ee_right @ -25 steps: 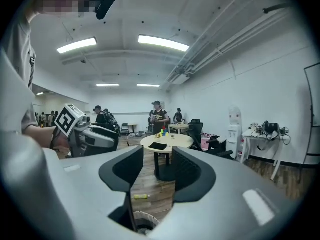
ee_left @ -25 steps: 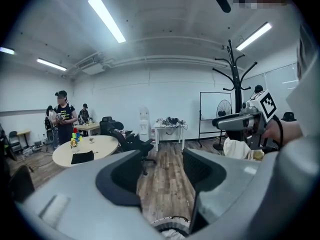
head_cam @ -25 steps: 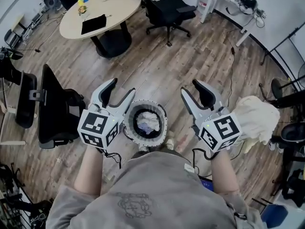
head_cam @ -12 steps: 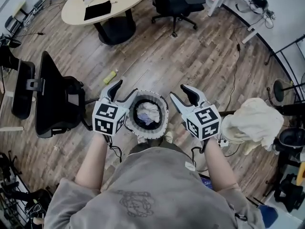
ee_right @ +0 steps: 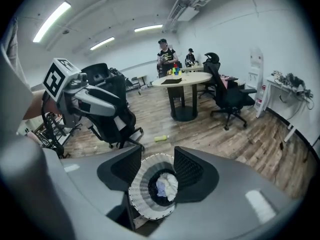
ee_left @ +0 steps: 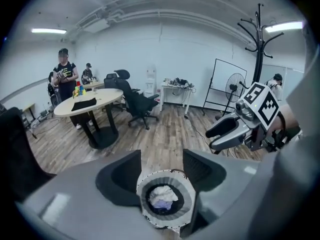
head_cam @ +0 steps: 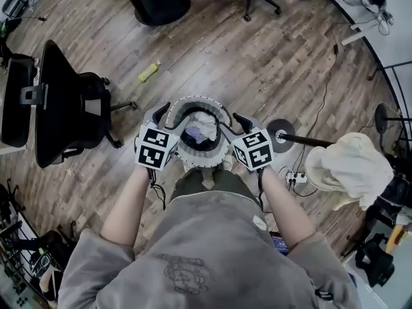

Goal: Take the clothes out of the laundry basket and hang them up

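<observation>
Right now I have both grippers over the laundry basket (head_cam: 206, 161), which stands on the wooden floor (head_cam: 257, 56) just in front of the person. The clothes (head_cam: 201, 126), a white and pale lilac bundle, lie at the bottom of it, none of them lifted out.

My left gripper (head_cam: 166, 113) hangs by the left side of the basket's rim and my right gripper (head_cam: 233, 125) by the right side, both pointing slantwise down. In the left gripper view the jaws stand apart with nothing gripped. The basket's mouth and the bundle show through the gap, lower down. In the right gripper view the jaws are likewise wide apart and have just been opening. Nothing is held between them, and again I see the basket through the gap. Whether either gripper touches the rim I cannot tell.

On the floor to the right of the basket is the round foot of a stand (head_cam: 281, 135). A cream cloth (head_cam: 347, 166) hangs at the stand's top, well apart from the basket. A black office chair (head_cam: 64, 102) sits toward the left edge of the floor, and a yellow-green bottle (head_cam: 149, 71) lies between it and the basket. Farther off, a round table (ee_left: 90, 101) has people beside it.
</observation>
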`<state>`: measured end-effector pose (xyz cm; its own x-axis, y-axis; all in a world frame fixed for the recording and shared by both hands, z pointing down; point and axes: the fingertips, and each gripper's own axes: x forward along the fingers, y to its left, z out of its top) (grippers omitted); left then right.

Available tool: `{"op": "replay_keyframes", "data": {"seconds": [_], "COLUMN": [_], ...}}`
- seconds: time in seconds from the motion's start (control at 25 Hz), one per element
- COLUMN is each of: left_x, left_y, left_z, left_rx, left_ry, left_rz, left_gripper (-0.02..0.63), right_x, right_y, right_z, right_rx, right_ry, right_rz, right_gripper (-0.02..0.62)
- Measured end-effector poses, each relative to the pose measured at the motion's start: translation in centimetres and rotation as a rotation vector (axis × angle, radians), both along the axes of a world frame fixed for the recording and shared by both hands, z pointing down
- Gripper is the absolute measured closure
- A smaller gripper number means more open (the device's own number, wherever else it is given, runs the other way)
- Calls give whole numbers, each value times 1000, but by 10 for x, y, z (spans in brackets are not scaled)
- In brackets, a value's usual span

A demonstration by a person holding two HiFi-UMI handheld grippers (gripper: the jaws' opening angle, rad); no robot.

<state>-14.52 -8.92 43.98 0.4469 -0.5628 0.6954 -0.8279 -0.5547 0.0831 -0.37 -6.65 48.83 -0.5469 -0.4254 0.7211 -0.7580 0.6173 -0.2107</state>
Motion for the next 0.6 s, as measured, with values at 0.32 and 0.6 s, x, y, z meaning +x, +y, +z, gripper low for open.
{"op": "replay_keyframes", "data": {"seconds": [0.32, 0.6], "left_x": [-16, -33], "left_y": [4, 4], "left_z": [97, 177], "left_rx": [-105, -142], "left_ry": [-45, -136], "left_rz": [-2, 41], "left_gripper": [342, 342], "right_x": [-16, -33], "right_y": [4, 1], "right_z": [94, 168], "right_rx": [-115, -131], "right_ry": [64, 79], "right_rz": [-27, -14], "right_gripper": [357, 357]}}
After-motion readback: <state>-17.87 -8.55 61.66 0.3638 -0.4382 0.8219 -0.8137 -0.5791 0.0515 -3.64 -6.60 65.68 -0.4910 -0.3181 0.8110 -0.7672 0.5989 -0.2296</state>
